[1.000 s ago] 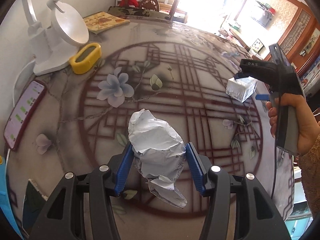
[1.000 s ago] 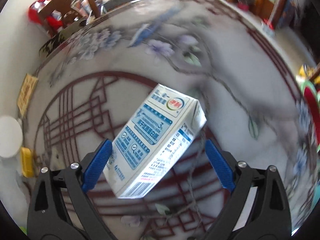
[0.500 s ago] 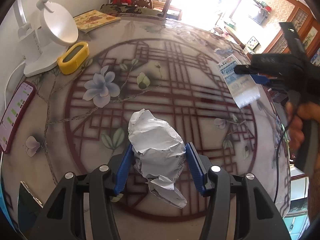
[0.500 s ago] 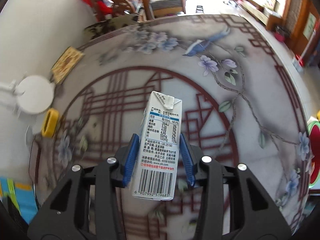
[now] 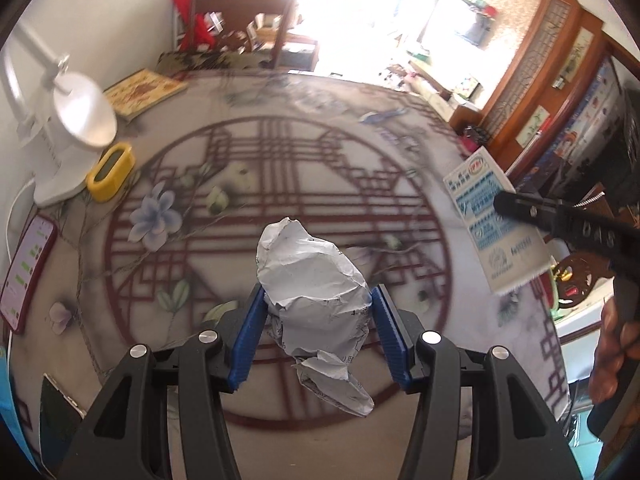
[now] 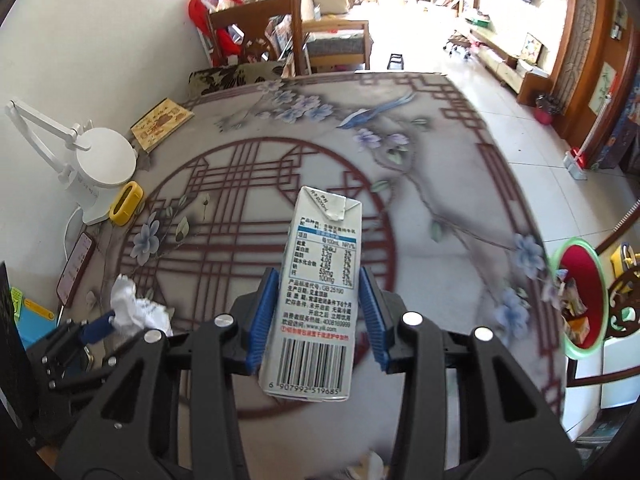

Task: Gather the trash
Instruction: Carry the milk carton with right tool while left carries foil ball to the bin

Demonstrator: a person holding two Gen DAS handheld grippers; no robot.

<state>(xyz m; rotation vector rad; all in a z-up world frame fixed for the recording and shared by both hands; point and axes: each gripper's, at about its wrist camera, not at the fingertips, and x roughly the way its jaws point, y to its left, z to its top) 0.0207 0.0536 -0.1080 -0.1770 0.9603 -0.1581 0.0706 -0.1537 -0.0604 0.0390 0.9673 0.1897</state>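
Observation:
My left gripper (image 5: 316, 330) is shut on a crumpled grey-white paper wad (image 5: 312, 280), held above the patterned table (image 5: 280, 168). In the right wrist view the same wad (image 6: 138, 312) shows at the lower left, in the left gripper's blue pads. My right gripper (image 6: 320, 312) is shut on a white and blue milk carton (image 6: 316, 296), lifted clear of the table with its barcode end toward the camera. From the left wrist view the carton (image 5: 494, 220) hangs at the right, in the black right gripper held by a hand (image 5: 616, 344). A green-rimmed bin (image 6: 580, 296) with a red liner holds rubbish beside the table's right edge.
A white desk lamp (image 6: 96, 164), a yellow gadget (image 6: 126, 204), a phone (image 6: 74, 268) and a book (image 6: 162, 124) lie along the table's left side by the wall. A wooden chair (image 6: 296, 36) stands behind the table. Tiled floor (image 6: 500, 120) lies to the right.
The right gripper closed on the milk carton and lifted it off the table, turning it upright. The left gripper rose a little with the paper wad still in it.

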